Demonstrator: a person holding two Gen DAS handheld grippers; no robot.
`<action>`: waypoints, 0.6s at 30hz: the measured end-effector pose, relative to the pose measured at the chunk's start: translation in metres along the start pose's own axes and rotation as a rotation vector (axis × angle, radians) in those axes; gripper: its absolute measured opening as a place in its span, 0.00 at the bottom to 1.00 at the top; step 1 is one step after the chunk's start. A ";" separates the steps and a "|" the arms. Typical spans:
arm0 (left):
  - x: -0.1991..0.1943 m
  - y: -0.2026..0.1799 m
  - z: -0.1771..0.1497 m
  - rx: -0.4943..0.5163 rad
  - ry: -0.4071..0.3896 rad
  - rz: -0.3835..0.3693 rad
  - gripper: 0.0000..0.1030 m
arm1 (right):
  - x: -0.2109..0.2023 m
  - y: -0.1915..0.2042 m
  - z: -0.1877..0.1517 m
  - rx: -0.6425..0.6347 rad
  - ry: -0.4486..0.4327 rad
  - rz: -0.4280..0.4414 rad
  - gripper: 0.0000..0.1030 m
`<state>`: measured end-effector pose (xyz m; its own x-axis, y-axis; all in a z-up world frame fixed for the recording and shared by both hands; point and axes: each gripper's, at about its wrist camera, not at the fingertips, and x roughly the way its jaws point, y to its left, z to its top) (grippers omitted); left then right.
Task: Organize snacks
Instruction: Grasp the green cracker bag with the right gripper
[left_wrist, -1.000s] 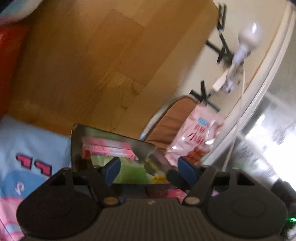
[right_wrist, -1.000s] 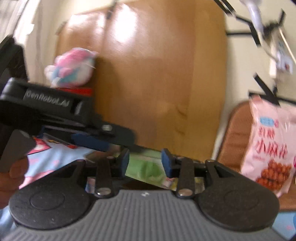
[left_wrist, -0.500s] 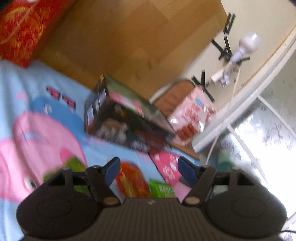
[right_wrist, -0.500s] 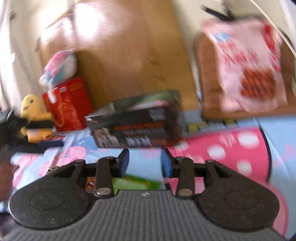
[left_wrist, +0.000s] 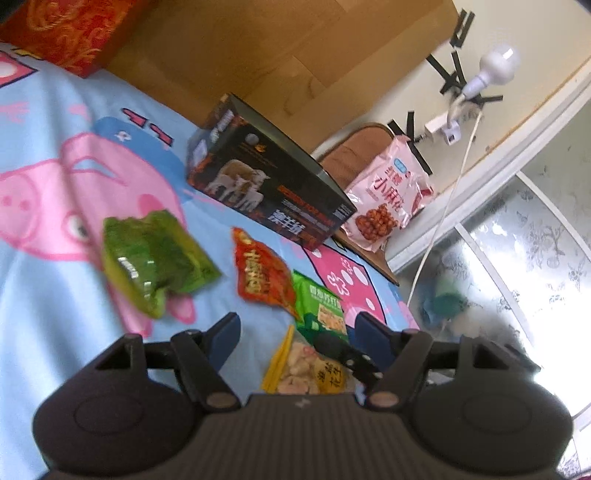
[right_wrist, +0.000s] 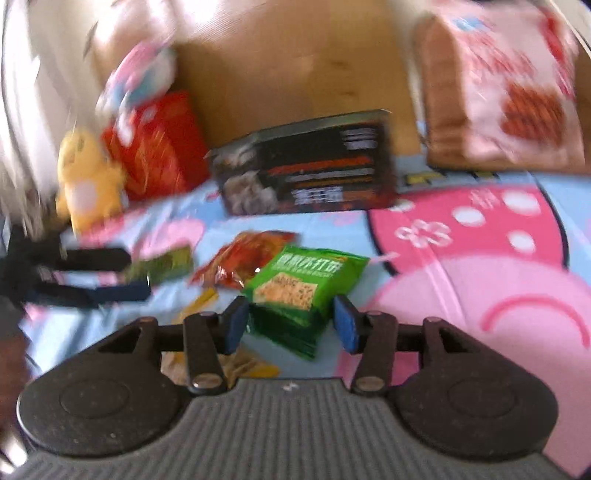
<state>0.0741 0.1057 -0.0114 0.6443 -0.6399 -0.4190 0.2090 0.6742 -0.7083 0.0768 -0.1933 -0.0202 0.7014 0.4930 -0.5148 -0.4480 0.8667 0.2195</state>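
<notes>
Right gripper, jaws just widening and gripping nothing, is straddling the green cracker packet lying lengthwise ahead; left gripper is hanging empty, farther off.

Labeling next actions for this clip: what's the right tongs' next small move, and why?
Probably ease the right tongs forward and down over the green cracker packet, then close. Their jaws have just been opening, now stand apart and empty, with the packet lying directly ahead between the fingertips on the blue cartoon sheet. The black box sits behind.
</notes>
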 end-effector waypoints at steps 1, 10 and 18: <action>-0.005 0.001 0.000 -0.002 -0.009 0.004 0.67 | 0.002 0.008 -0.001 -0.058 0.000 -0.028 0.46; -0.033 0.011 -0.003 -0.029 -0.074 -0.004 0.67 | -0.007 0.014 0.006 -0.029 -0.078 -0.056 0.14; -0.053 0.026 -0.002 -0.064 -0.128 0.000 0.67 | -0.007 0.055 0.022 -0.042 -0.068 0.125 0.07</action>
<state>0.0444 0.1565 -0.0087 0.7335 -0.5852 -0.3457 0.1643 0.6462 -0.7452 0.0592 -0.1479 0.0135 0.6744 0.6018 -0.4278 -0.5556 0.7952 0.2427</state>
